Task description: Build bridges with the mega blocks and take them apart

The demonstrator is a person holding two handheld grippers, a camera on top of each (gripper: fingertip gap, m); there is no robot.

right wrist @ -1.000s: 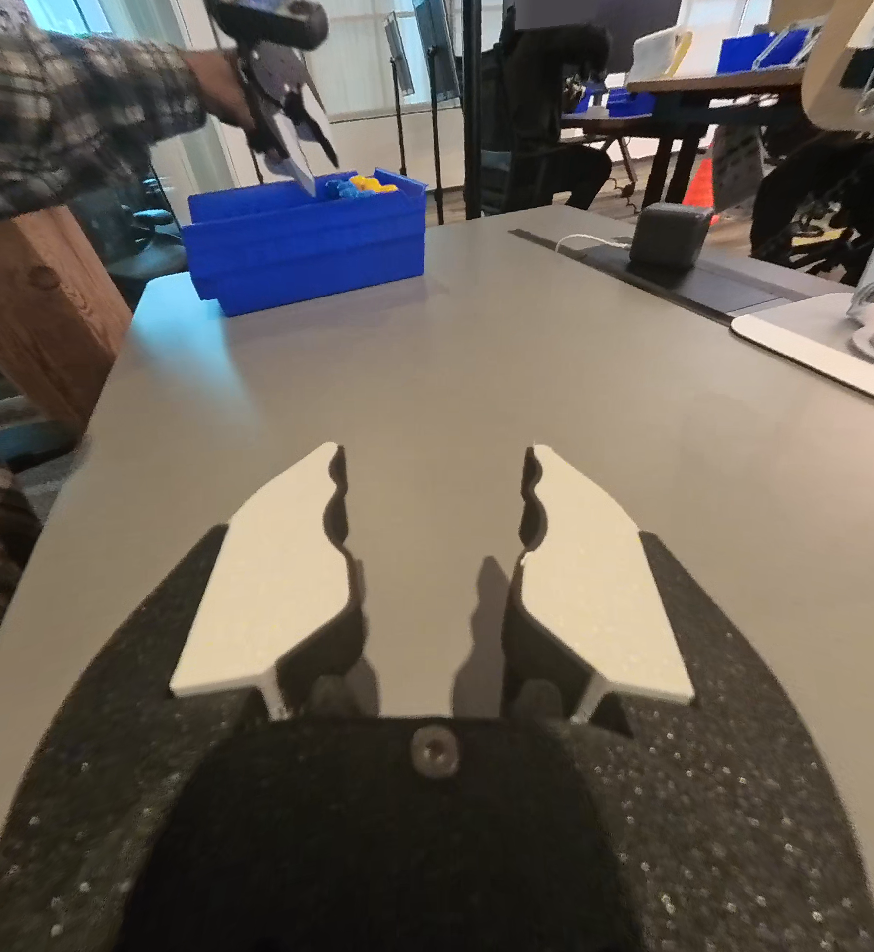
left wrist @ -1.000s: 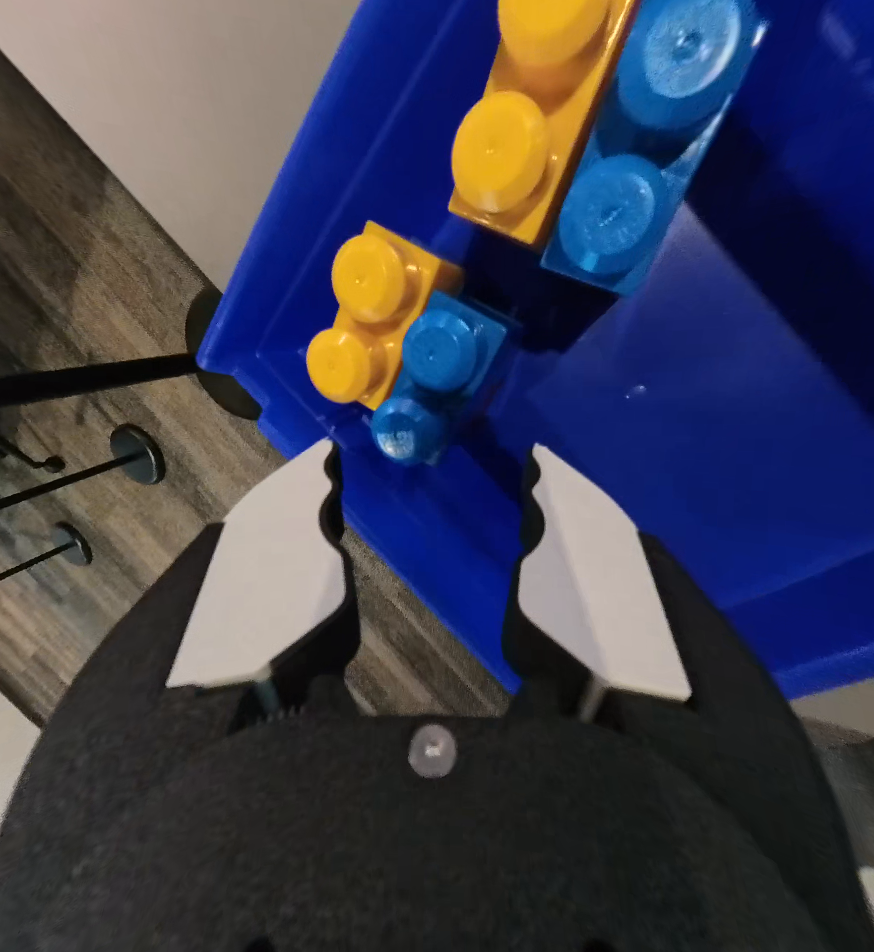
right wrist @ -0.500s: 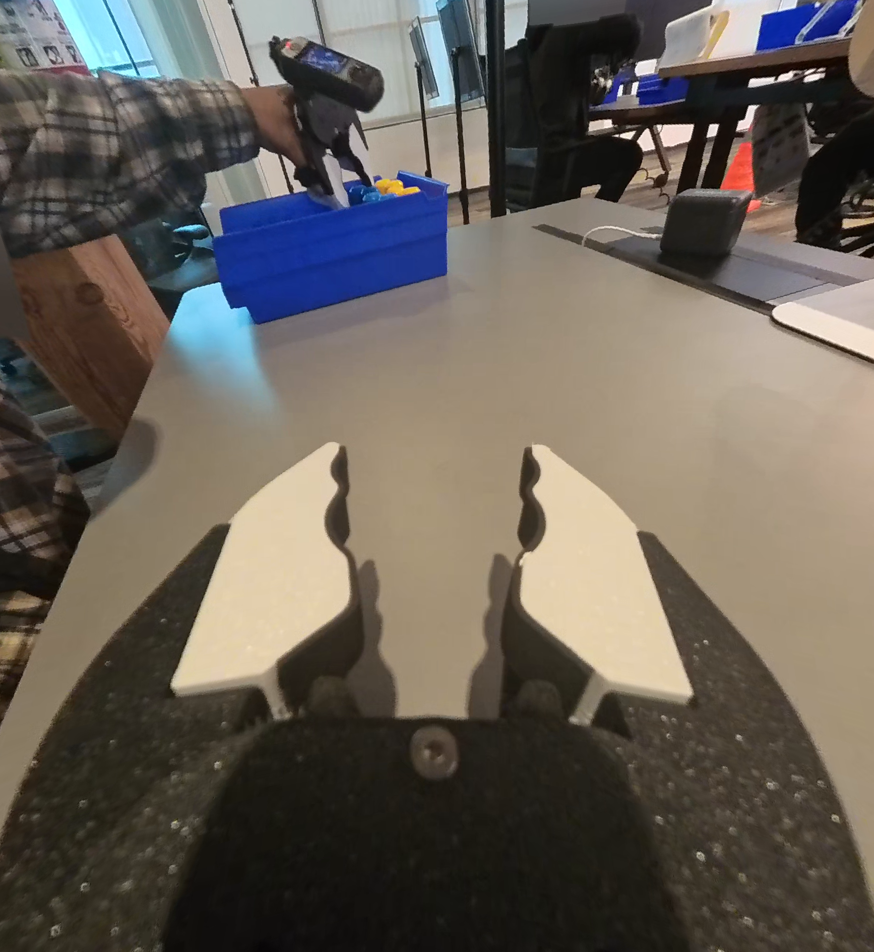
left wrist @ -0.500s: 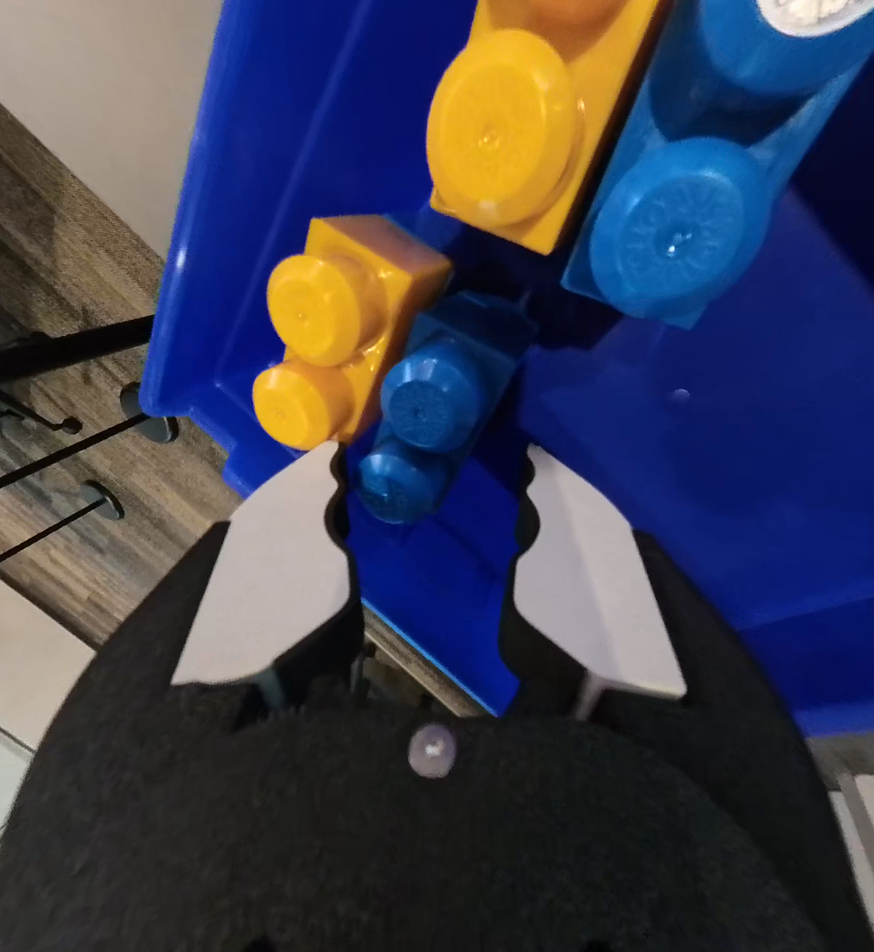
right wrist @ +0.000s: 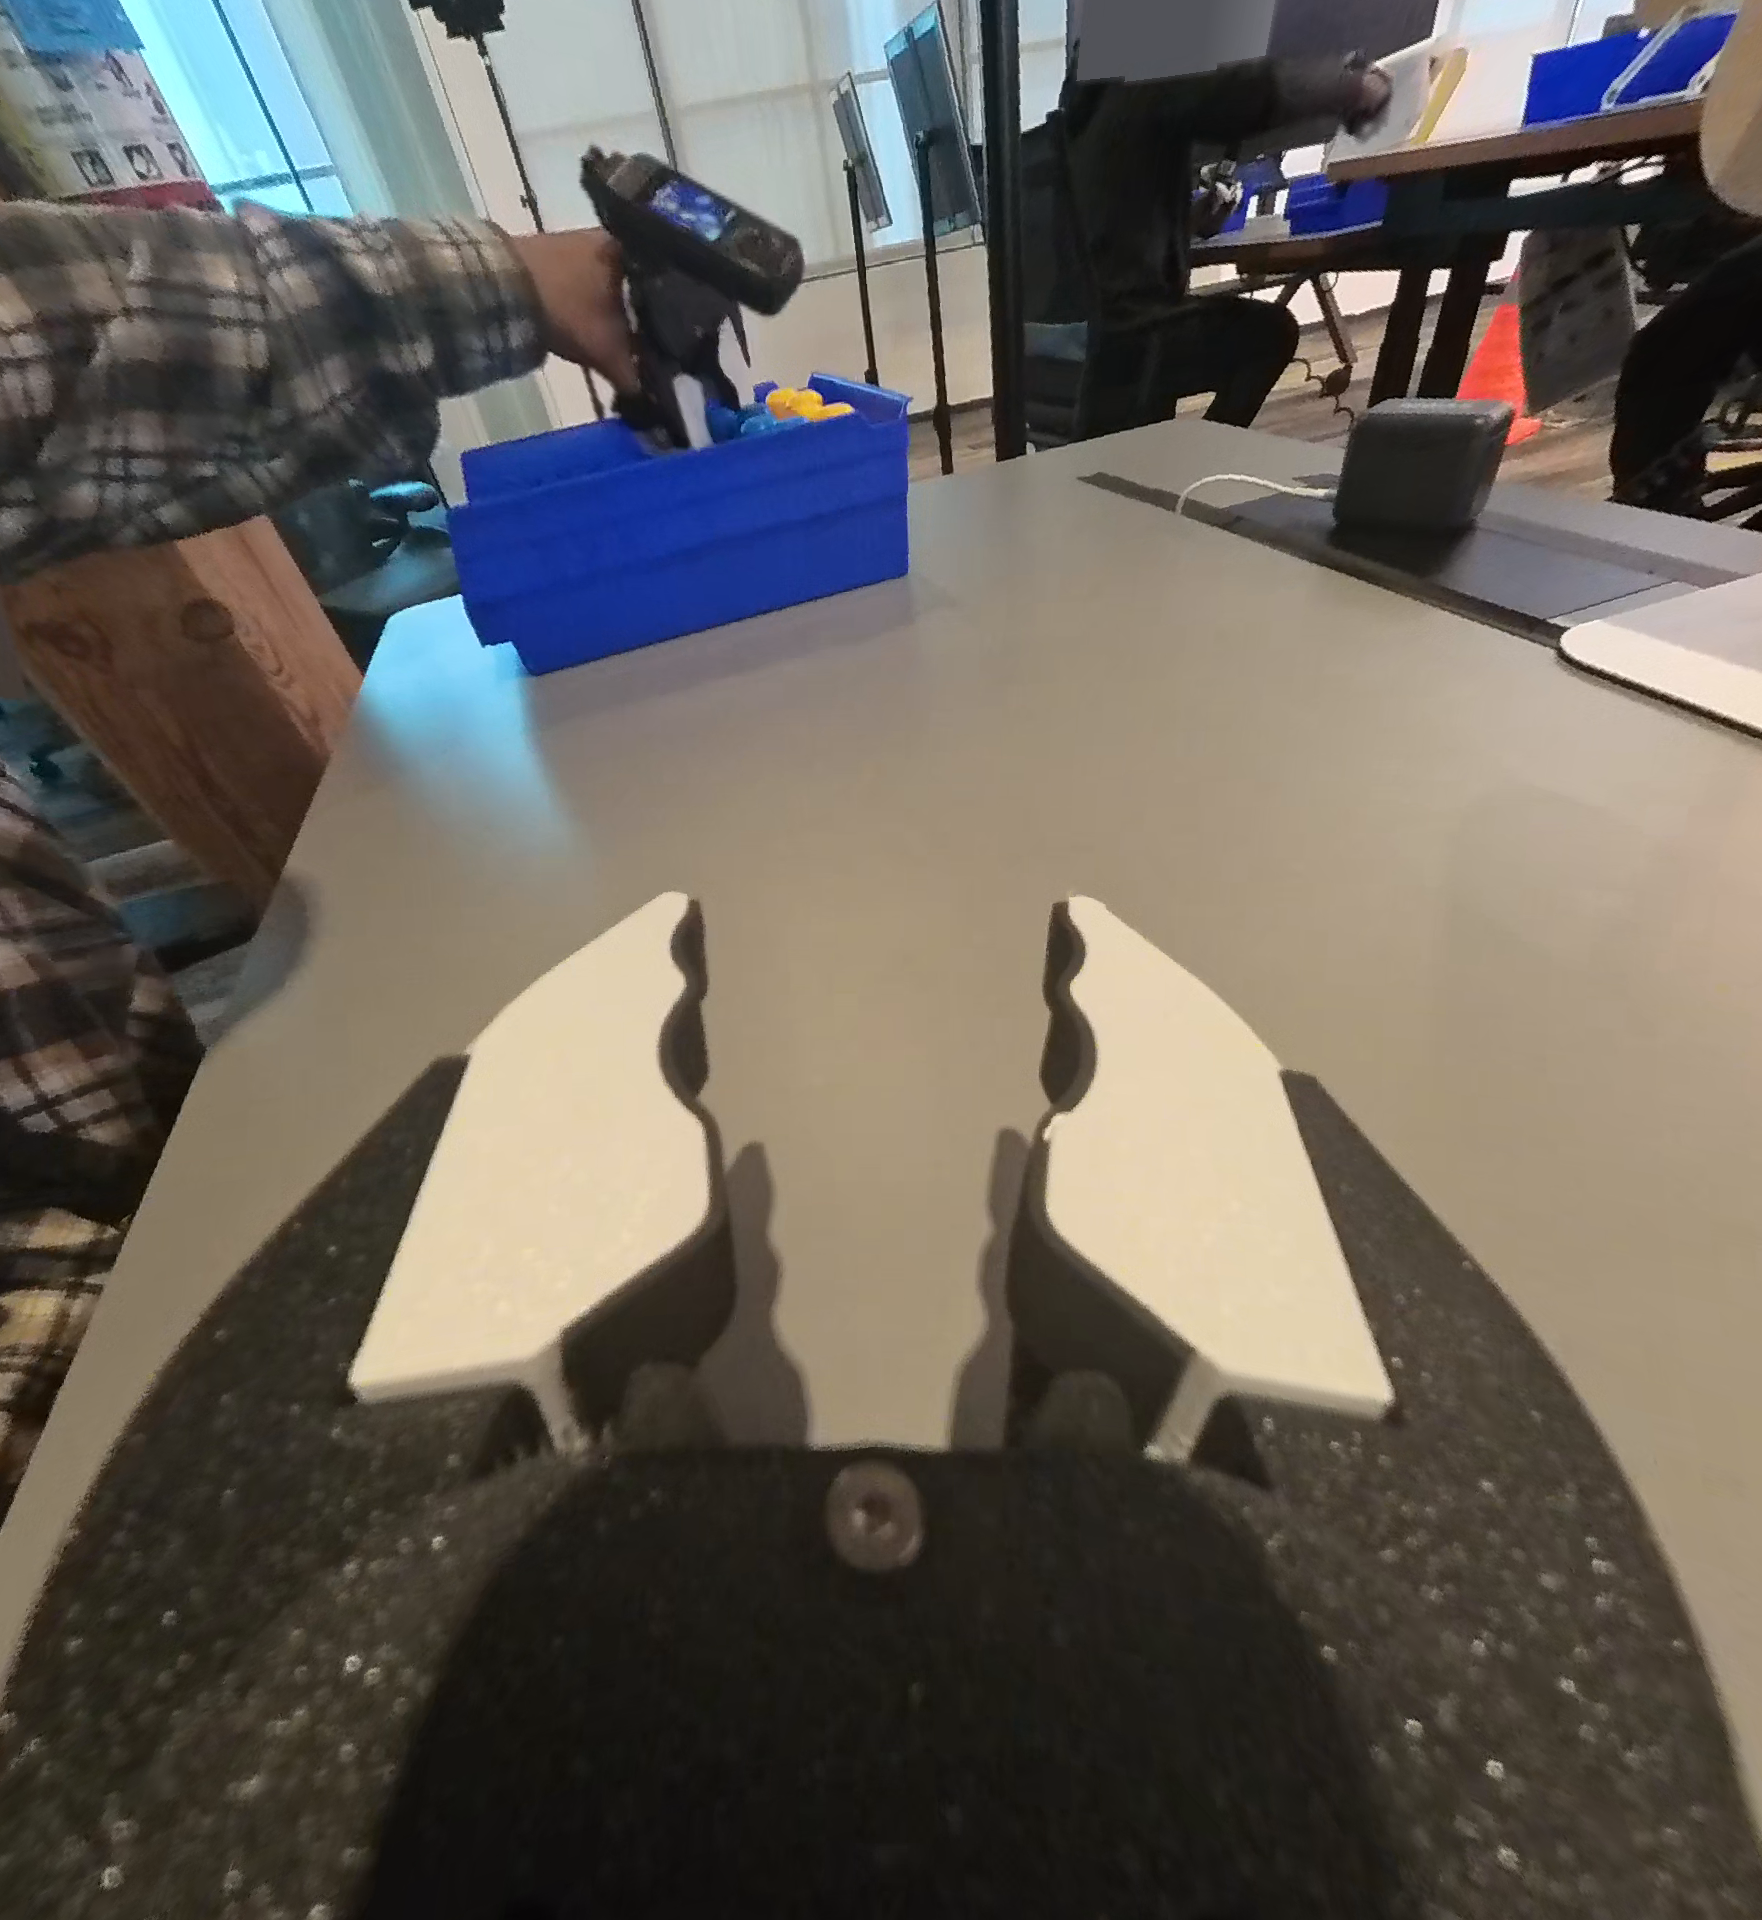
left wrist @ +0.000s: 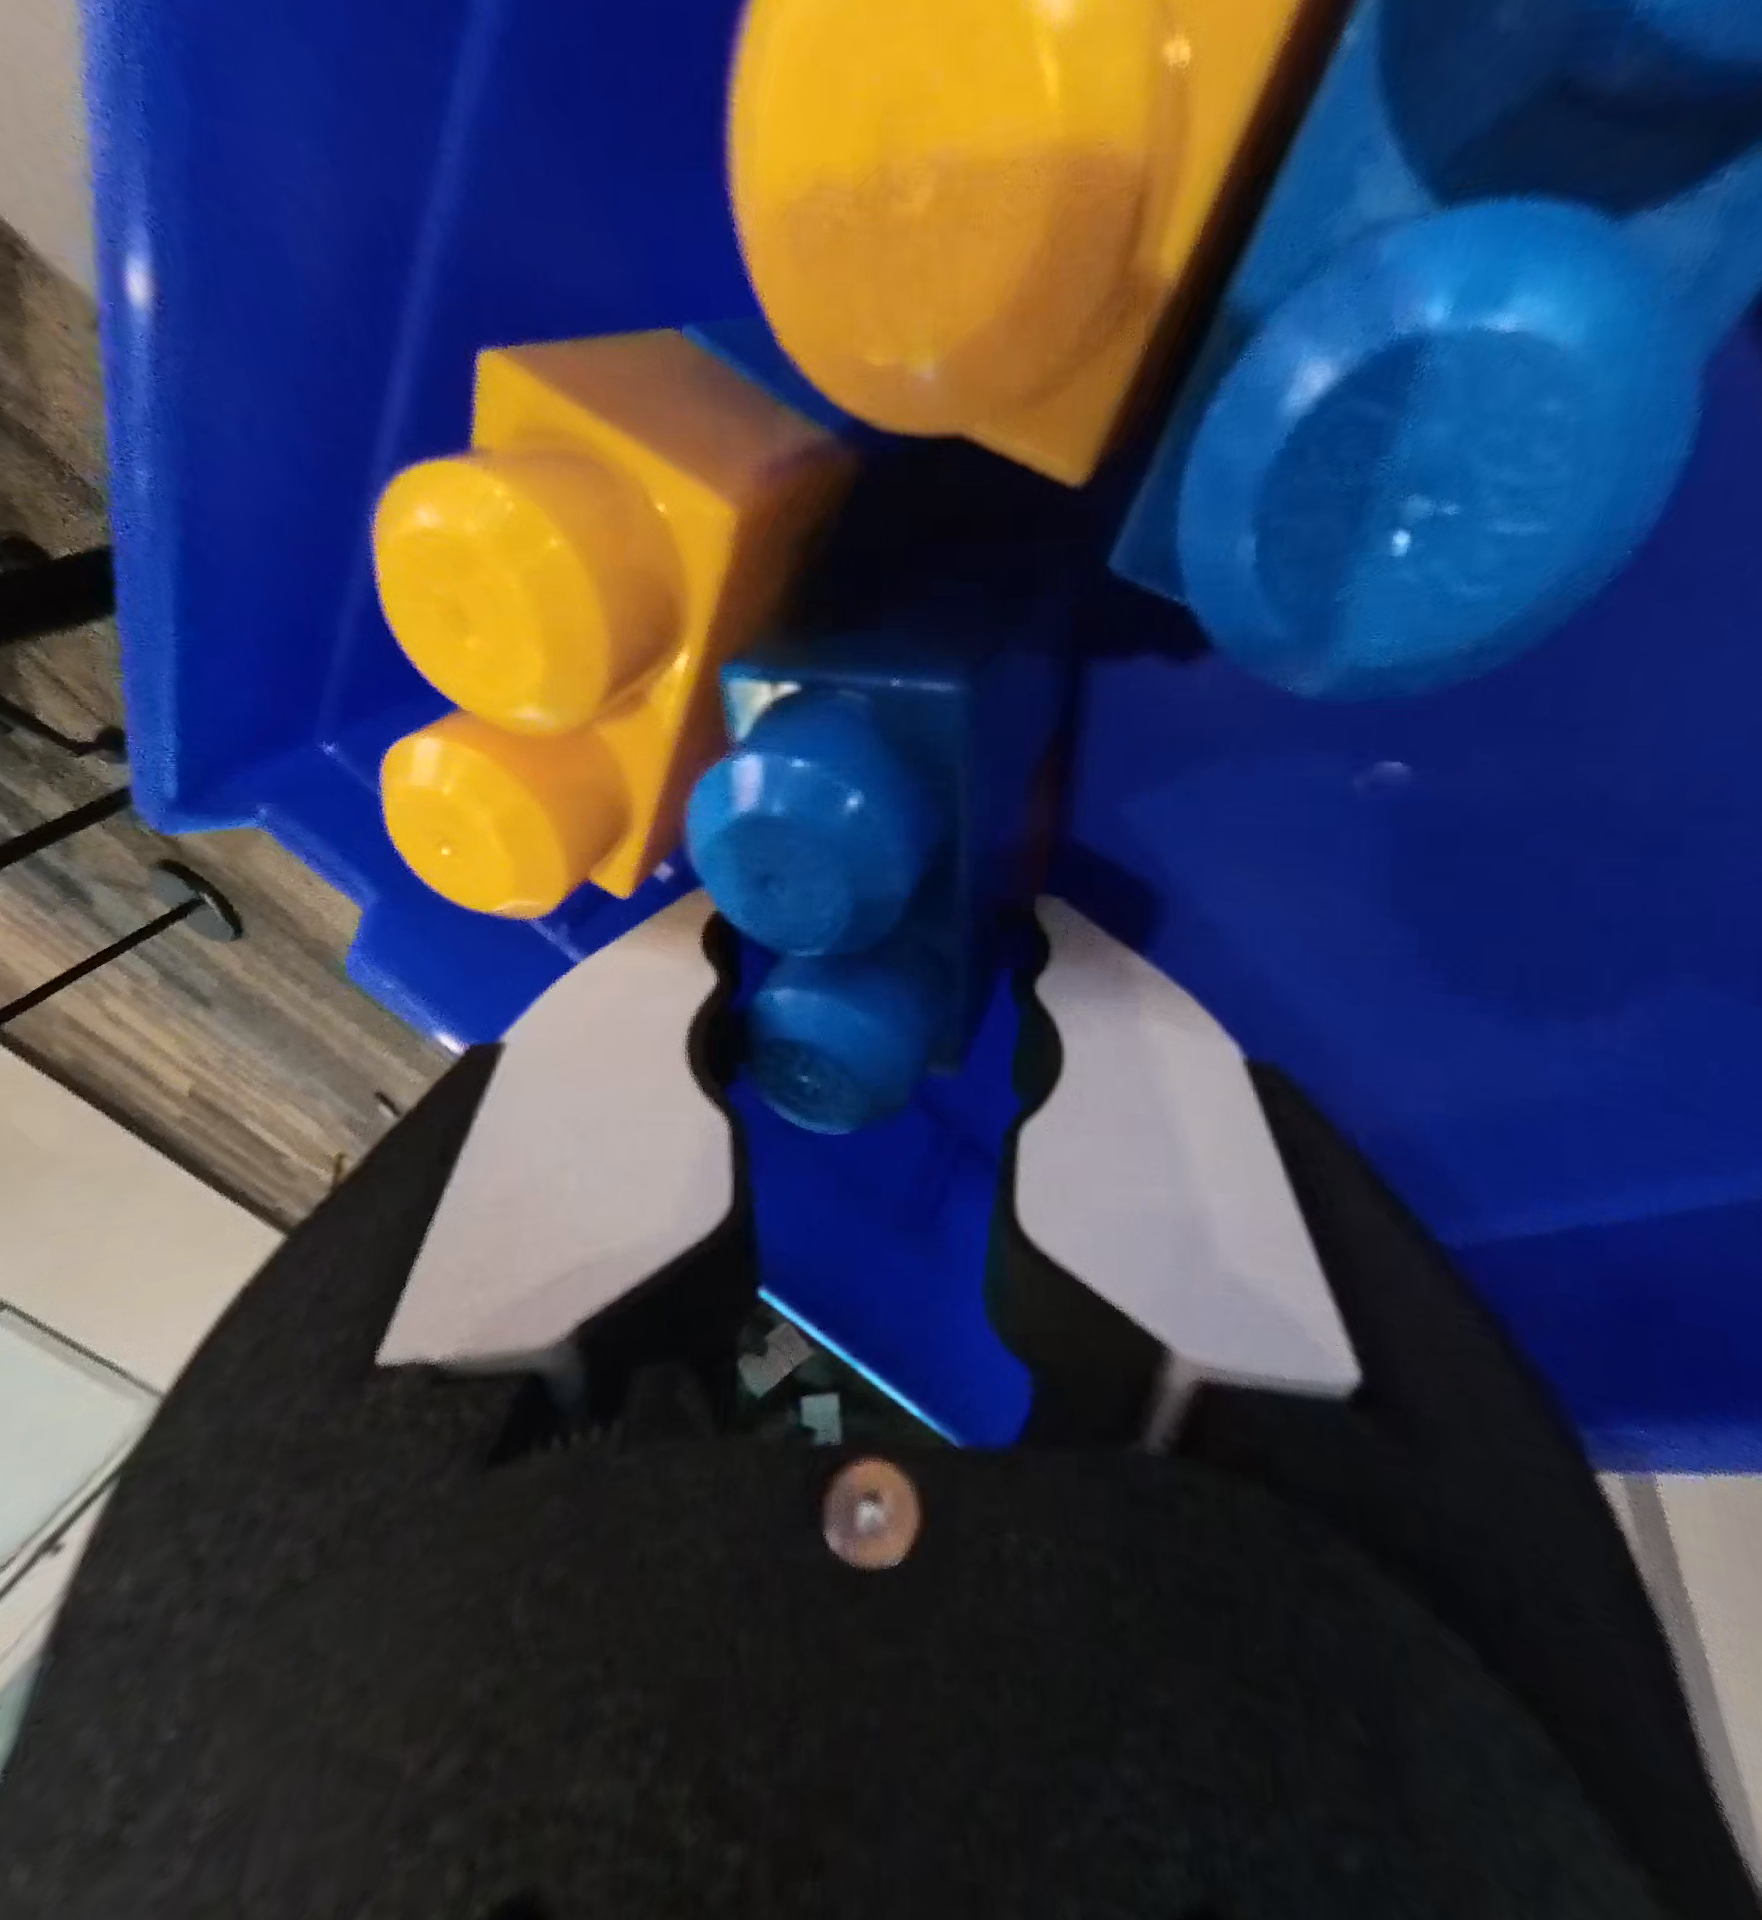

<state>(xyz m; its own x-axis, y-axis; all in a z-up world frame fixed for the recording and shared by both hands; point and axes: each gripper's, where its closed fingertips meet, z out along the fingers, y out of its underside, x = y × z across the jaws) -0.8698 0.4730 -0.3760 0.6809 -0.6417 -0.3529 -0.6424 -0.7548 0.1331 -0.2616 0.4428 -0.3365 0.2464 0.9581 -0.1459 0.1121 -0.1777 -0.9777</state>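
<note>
- Worktop: grey, bare through the middle. We read that as the build area kept free for the bridge; nothing assembled on it yet.
- Blue bin: at 11 o'clock in the right wrist view, near the far-left corner. It holds all the mega blocks, so stock sits off to the side.
- Left tool: reaches down into the bin over its near wall. Its jaws flank the small dark-blue block, fingers alongside the block's sides. Close, but we cannot tell whether they are clamped on it or just short of contact.
- Right tool: jaws apart, nothing between them, low over the bare worktop. Looks parked, waiting for the first piece.
- Large yellow block at 12 o'clock and large light-blue block at 1 o'clock, side by side; likely the spans.
- Small yellow block at 10 o'clock, just beside the dark-blue one, studs facing us. Tight spacing: our left finger risks nudging it.
</note>
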